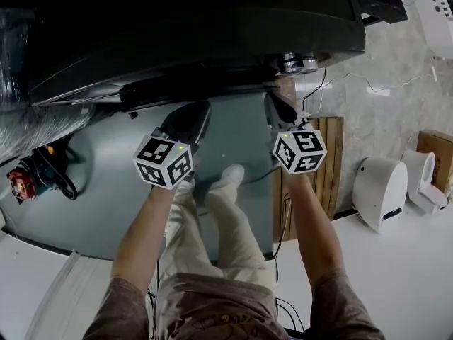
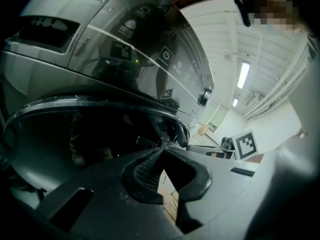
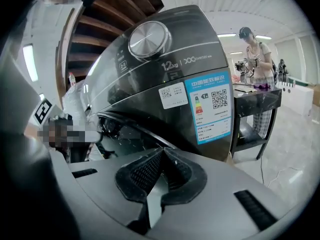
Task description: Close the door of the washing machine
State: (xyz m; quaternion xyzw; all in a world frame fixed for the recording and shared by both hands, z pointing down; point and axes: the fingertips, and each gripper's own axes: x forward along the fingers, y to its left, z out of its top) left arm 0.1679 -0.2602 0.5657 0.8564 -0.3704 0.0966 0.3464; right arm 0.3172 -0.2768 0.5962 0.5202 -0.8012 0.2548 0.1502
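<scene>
The dark grey washing machine fills the top of the head view, and its overhanging top hides most of its front there. Its round glass door shows in both gripper views, with the rim lying close against the front; whether it is latched I cannot tell. My left gripper is shut and empty, its tips right at the door's rim. My right gripper is also shut on nothing, its tips just short of the door's right edge.
A silver dial and an energy label sit on the machine's front. A wooden board and white appliances stand on the floor to the right. A red device with cables lies at the left. A person stands by a dark table.
</scene>
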